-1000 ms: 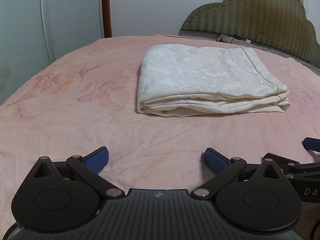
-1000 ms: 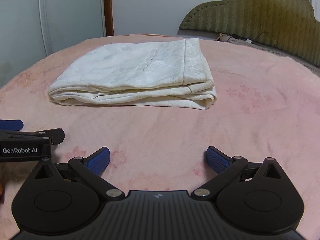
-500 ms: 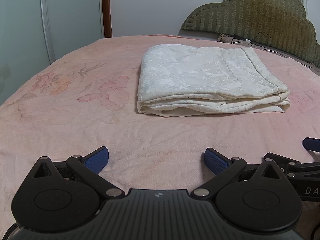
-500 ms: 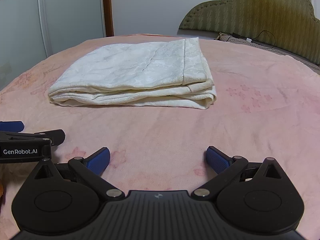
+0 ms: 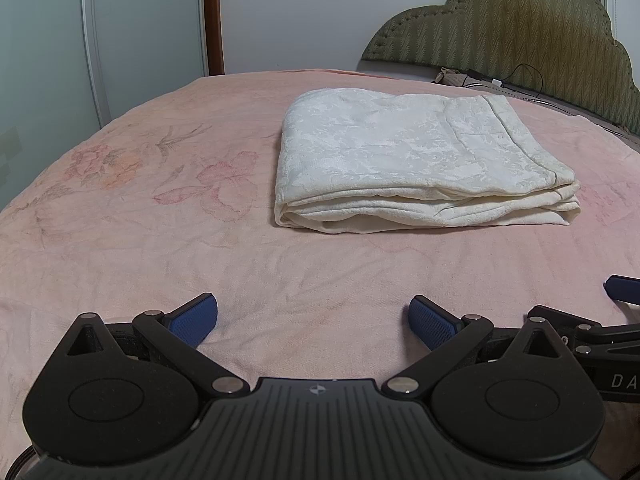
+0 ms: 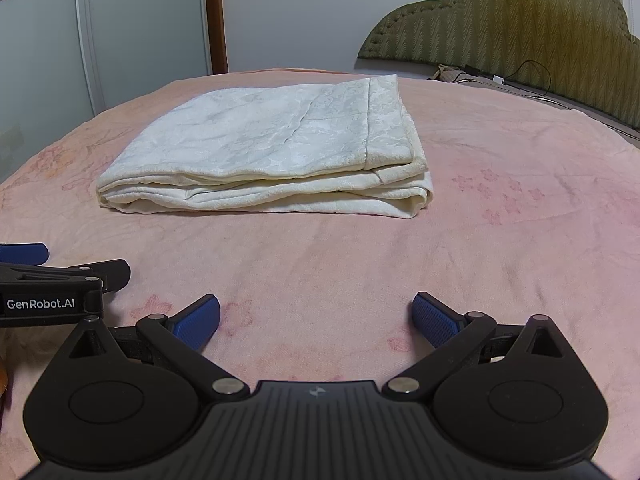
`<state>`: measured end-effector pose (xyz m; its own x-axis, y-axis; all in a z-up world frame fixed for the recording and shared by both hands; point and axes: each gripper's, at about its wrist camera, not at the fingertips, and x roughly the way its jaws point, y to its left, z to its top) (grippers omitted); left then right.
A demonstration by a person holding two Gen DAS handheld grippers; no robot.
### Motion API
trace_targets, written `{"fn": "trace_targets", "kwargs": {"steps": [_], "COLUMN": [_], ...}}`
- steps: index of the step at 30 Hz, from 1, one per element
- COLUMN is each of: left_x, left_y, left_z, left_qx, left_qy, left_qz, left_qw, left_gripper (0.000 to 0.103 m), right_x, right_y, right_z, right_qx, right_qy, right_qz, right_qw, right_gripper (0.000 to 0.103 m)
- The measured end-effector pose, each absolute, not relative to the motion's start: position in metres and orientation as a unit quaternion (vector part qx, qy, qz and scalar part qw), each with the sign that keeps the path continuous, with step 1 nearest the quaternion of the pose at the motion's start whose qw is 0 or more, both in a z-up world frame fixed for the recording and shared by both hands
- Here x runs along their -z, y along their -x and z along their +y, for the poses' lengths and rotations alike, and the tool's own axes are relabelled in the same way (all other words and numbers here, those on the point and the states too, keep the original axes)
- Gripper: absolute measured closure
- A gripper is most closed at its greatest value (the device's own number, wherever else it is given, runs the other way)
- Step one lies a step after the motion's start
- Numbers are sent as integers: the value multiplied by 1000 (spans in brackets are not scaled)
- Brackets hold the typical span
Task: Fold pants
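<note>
The cream-white pants [image 5: 416, 164] lie folded into a flat rectangular stack on the pink bed [image 5: 160, 240]; they also show in the right wrist view [image 6: 272, 160]. My left gripper [image 5: 314, 314] is open and empty, low over the bed in front of the stack. My right gripper [image 6: 316, 314] is open and empty, low over the bed in front of the stack. Each gripper shows at the edge of the other's view: the right one [image 5: 600, 324] and the left one [image 6: 52, 280]. Neither touches the pants.
A green padded headboard [image 5: 500, 28] stands at the back right, with a black cable [image 5: 520, 76] along the bed edge. White wardrobe doors [image 5: 80, 40] and a brown door frame [image 5: 212, 16] are at the back left.
</note>
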<state>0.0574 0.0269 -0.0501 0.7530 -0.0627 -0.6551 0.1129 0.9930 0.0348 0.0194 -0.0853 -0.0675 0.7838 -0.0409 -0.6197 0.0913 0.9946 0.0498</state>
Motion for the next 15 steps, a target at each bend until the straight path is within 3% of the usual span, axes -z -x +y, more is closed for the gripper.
{"fn": "trace_targets", "kwargs": {"steps": [15], "left_x": [50], "left_y": [-58], "left_z": [27], "left_qx": [47], "left_qy": [-37], "left_qz": [349], "left_qw": [935], "left_gripper": [0], "right_x": [64], "right_y": [-22], "right_z": [-87], "right_qx": [34], "right_qy": [-42], "right_qz": [339], "right_qw": [939], "right_gripper": [0]}}
